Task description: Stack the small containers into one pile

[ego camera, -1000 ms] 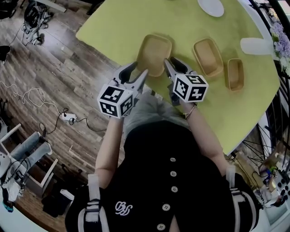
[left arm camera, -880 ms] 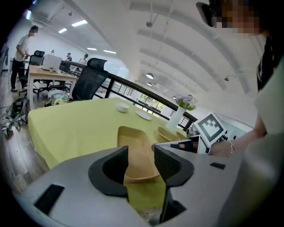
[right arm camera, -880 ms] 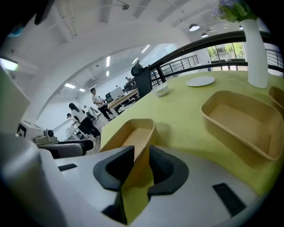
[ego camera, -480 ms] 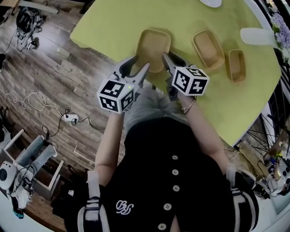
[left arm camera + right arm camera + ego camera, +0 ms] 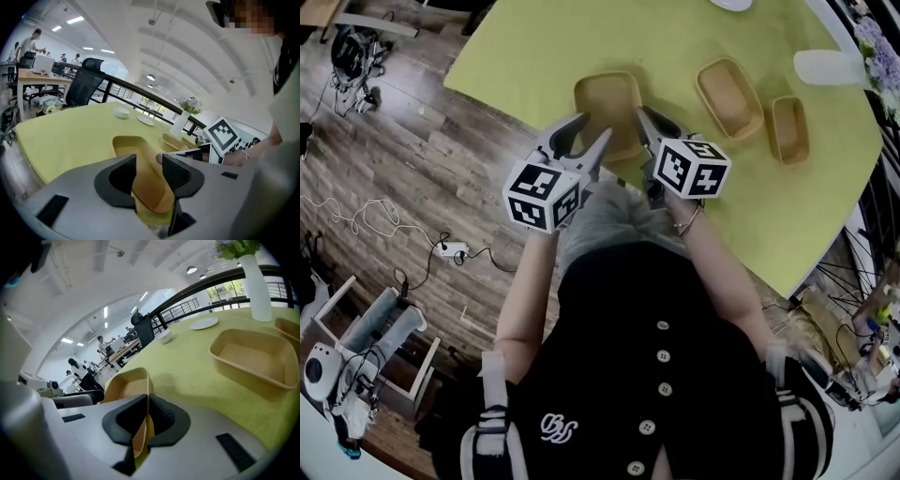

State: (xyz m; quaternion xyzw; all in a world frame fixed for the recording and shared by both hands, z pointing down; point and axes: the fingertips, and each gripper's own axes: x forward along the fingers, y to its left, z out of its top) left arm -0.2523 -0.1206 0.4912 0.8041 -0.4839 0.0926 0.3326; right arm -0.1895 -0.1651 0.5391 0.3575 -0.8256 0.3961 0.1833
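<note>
Three tan containers lie on the yellow-green table point(image 5: 534, 47): a large one point(image 5: 607, 105), a medium one point(image 5: 728, 97) and a small one point(image 5: 789, 128). My right gripper point(image 5: 656, 124) is at the large container's near right edge. Its jaws are closing, and in the right gripper view point(image 5: 147, 411) the pads pinch the thin wall of that container point(image 5: 125, 383). My left gripper point(image 5: 586, 136) is at the near left edge. It stands open point(image 5: 149, 161), with the large container point(image 5: 129, 145) showing between its spread jaws, untouched.
A white vase point(image 5: 830, 67) with flowers stands at the table's far right, beyond the medium container point(image 5: 253, 359). A white plate point(image 5: 204, 323) and a small bowl point(image 5: 164, 336) lie farther back. The table's near edge runs just under both grippers. Wooden floor lies to the left.
The right gripper's jaws have come together onto the large container's wall. Both grippers have stayed at the container's near edge, and the left one is still open.
</note>
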